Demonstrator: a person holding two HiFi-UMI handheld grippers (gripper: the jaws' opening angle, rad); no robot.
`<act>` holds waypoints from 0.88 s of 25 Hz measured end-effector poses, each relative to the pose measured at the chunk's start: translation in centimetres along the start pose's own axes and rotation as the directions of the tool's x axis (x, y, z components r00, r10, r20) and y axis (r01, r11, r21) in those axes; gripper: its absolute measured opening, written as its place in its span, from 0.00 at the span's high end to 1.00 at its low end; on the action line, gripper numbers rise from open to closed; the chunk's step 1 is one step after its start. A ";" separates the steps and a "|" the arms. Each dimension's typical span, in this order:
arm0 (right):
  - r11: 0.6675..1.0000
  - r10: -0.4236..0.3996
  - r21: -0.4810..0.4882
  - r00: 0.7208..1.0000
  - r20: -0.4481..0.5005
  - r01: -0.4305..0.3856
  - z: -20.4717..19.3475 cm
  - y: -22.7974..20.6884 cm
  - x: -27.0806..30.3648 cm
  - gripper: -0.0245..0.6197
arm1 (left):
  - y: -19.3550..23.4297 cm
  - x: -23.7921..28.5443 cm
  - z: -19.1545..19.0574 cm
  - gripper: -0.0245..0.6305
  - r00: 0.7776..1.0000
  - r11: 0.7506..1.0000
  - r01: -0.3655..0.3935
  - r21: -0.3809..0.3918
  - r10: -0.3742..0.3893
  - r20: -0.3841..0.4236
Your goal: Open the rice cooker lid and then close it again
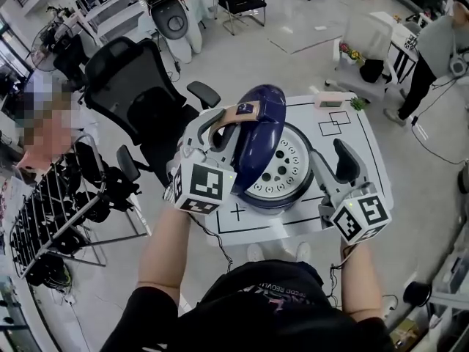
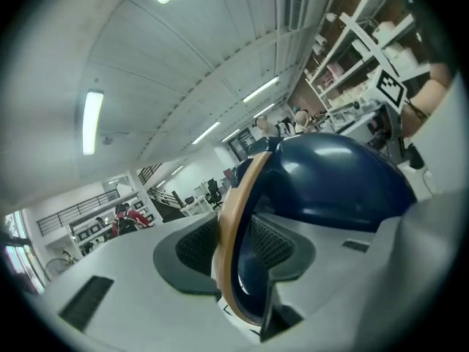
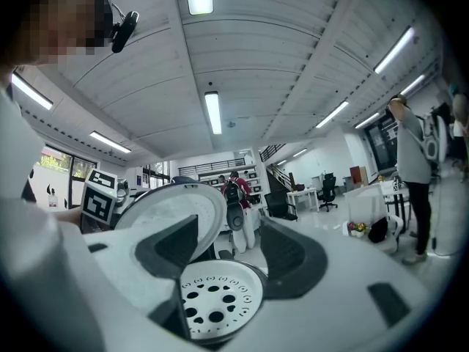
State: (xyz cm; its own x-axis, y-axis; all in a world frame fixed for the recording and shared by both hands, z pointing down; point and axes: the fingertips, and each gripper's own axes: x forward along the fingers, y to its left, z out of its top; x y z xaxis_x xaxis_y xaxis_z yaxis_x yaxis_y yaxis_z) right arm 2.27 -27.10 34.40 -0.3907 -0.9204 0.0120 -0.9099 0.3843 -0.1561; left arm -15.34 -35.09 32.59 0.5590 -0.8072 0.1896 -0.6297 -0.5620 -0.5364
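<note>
The rice cooker (image 1: 278, 200) stands on the white table (image 1: 344, 123) with its dark blue lid (image 1: 260, 134) swung up to the left. A tan handle (image 1: 238, 112) arches over the lid. My left gripper (image 1: 220, 123) is shut on that handle (image 2: 233, 218), which runs between its pads in the left gripper view, with the lid (image 2: 330, 174) bulging to the right. The perforated white inner plate (image 1: 282, 167) lies exposed. My right gripper (image 1: 333, 163) is open beside the cooker's right rim with nothing between its jaws. In its own view the right gripper (image 3: 227, 259) faces the plate (image 3: 216, 306) and the lid's white underside (image 3: 179, 211).
A black office chair (image 1: 132, 86) stands just left of the table. A rack of dark gear (image 1: 58, 211) fills the lower left. A person (image 1: 432, 50) stands at the far right. Black squares and crosses are drawn on the table top (image 1: 333, 123).
</note>
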 end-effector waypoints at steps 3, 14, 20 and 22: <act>1.000 0.005 0.008 1.000 0.003 -0.005 0.2 -1.0 -0.6 0.56 | -2.3 0.7 0.7 0.75 1.000 0.996 0.014 0.091 -0.011 -0.028; 0.999 0.040 0.034 0.999 -0.007 -0.040 -0.3 -4.5 -2.0 0.56 | -9.3 3.5 1.2 0.73 0.991 0.949 0.066 0.308 -0.026 -0.133; 0.997 0.063 0.044 0.998 -0.017 -0.062 -0.7 -5.1 -2.8 0.56 | -11.5 4.2 0.8 0.73 0.984 0.913 0.079 0.400 -0.006 -0.180; 0.996 0.072 0.047 0.997 -0.019 -0.071 -0.9 -5.2 -3.0 0.56 | -12.1 4.4 0.5 0.73 0.981 0.903 0.082 0.421 0.001 -0.193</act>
State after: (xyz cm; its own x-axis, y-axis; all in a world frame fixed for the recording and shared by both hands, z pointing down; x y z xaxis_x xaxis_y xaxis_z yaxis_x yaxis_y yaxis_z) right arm 8.00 -26.30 36.09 -0.4579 -0.8888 0.0195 -0.8722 0.4450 -0.2031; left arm -4.99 -31.74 39.49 0.4433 -0.8277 0.3442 -0.2960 -0.4976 -0.8154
